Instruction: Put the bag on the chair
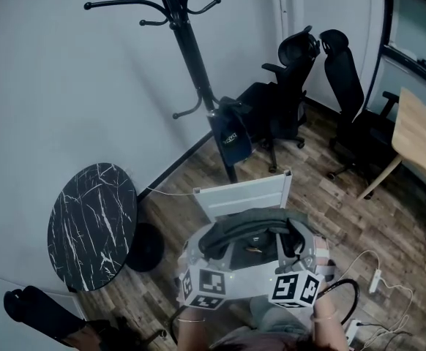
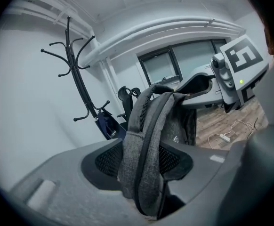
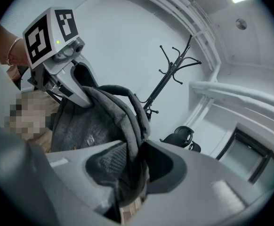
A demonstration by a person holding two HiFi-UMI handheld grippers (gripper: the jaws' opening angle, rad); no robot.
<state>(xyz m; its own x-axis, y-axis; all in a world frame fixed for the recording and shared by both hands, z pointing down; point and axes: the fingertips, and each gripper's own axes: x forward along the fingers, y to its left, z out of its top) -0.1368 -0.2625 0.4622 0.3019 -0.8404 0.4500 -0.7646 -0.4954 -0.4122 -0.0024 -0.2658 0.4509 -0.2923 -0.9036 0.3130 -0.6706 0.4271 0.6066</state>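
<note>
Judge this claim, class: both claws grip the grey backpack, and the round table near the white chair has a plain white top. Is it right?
The head view shows the round table has a black top with white veins, not plain white. The rest stands.

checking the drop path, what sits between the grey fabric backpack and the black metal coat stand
In the head view, only the white slatted chair back stands between the grey fabric backpack and the black metal coat stand.

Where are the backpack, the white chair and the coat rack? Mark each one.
backpack [image 1: 242, 224], head view, grey upper edge
white chair [image 1: 244, 194], head view, slatted backrest
coat rack [image 1: 190, 50], head view, middle of pole
</note>
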